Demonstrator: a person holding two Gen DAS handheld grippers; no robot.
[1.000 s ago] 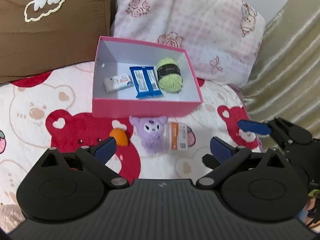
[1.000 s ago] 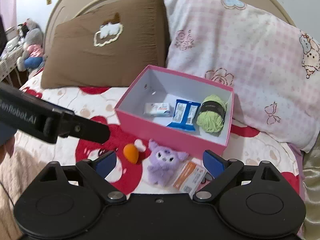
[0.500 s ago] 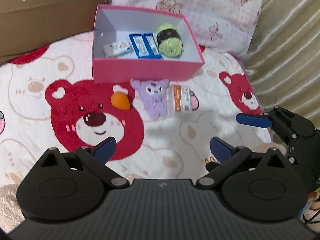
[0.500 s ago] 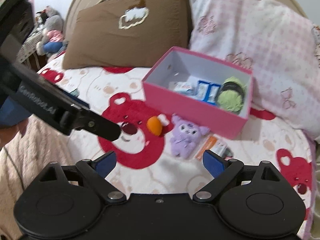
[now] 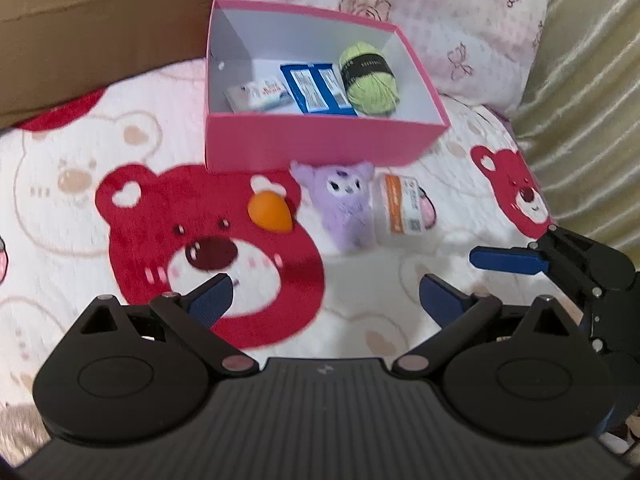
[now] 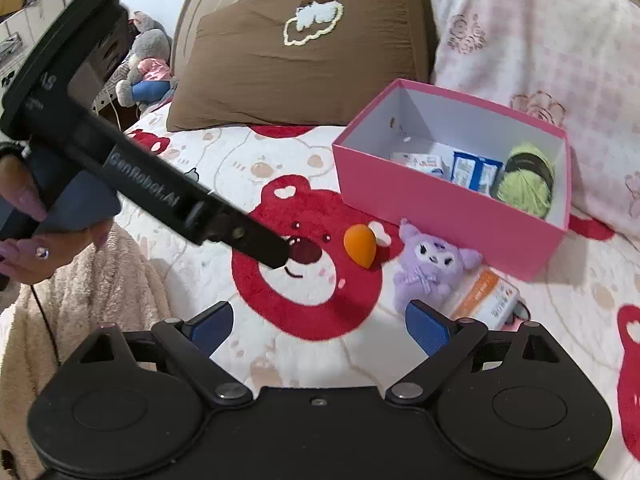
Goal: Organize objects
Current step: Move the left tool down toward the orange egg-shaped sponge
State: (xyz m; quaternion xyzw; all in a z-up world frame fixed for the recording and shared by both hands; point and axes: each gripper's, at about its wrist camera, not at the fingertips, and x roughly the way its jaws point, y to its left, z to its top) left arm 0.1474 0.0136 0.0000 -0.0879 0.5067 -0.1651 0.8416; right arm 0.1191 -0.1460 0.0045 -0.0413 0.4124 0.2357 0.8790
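Pink box (image 5: 320, 148) sits on the bear-print blanket (image 5: 80, 208), just in front of the pink checked pillow (image 5: 400, 12) and the brown pillow (image 6: 304, 68). It already holds a small white packet (image 5: 260, 94), a blue snack pack (image 5: 316, 87) and a green yarn ball (image 5: 370, 78). Three loose things lie on the blanket just in front of the box's near wall: an orange egg-shaped sponge (image 5: 269, 213), a purple plush toy (image 5: 350, 208) close to the wall, and beside the plush an orange-and-white packet (image 5: 402, 209).

Judging by this layout, the sorting is about half done, and the step in hand looks like the approach to one of the three loose items. The next move calls for bringing one gripper down over a single item, with one finger on each side, without nudging its neighbours; the plush and the packet lie almost touching, so the sponge, set a little apart, seems the easier pick.

The left gripper (image 5: 324, 298) is spread wide with nothing between its blue pads (image 5: 210, 300), and is clear of the items. The right gripper (image 6: 318, 326) is likewise wide open and empty, apart from everything. In the right wrist view a hand (image 6: 24, 216) grips the left tool's handle.
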